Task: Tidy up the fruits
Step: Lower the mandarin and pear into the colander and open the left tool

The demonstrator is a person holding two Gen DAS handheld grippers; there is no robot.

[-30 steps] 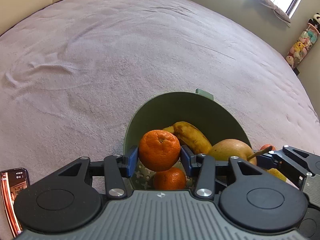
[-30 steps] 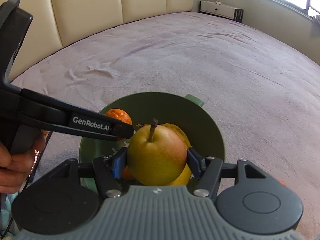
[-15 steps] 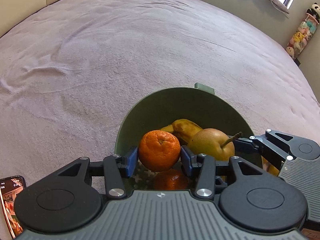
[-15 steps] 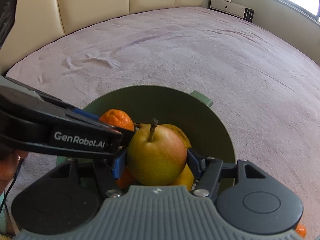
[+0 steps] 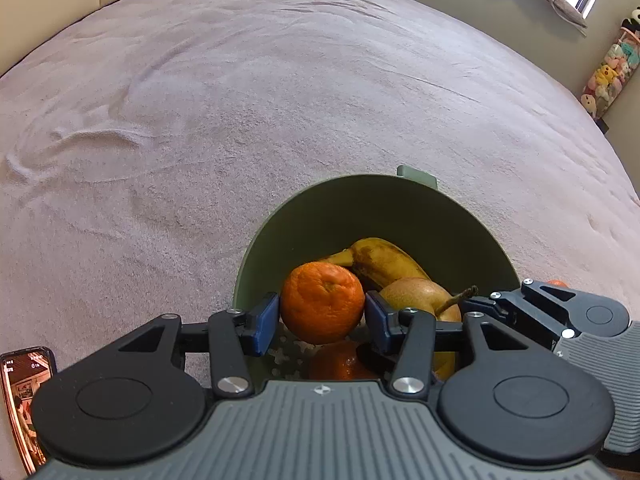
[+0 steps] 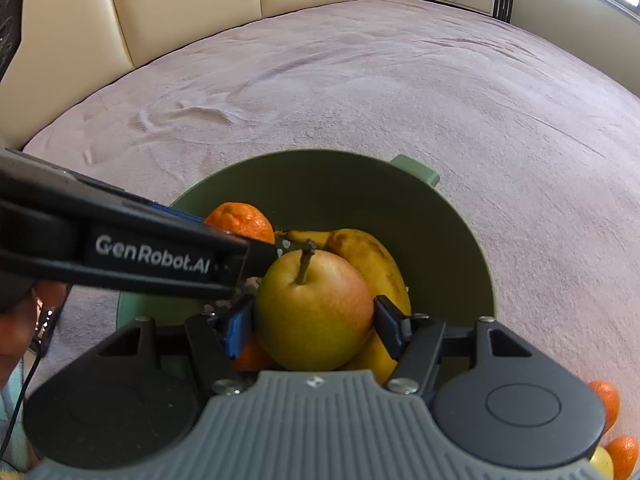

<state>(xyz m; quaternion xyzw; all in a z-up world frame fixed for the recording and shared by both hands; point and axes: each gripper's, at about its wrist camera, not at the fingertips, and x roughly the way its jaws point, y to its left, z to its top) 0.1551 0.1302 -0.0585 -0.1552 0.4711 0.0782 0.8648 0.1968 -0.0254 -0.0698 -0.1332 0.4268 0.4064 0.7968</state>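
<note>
We see a bed (image 5: 280,100) under a mauve, faintly wrinkled cover. On it stands a green bowl (image 6: 452,240). A phone (image 5: 24,396) lies at its near left edge, and loose oranges (image 6: 610,400) lie on the cover just right of the bowl.

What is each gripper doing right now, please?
Left gripper: open; jaws have just been opening, with the orange between them.
Right gripper: closed on the pear.
</note>
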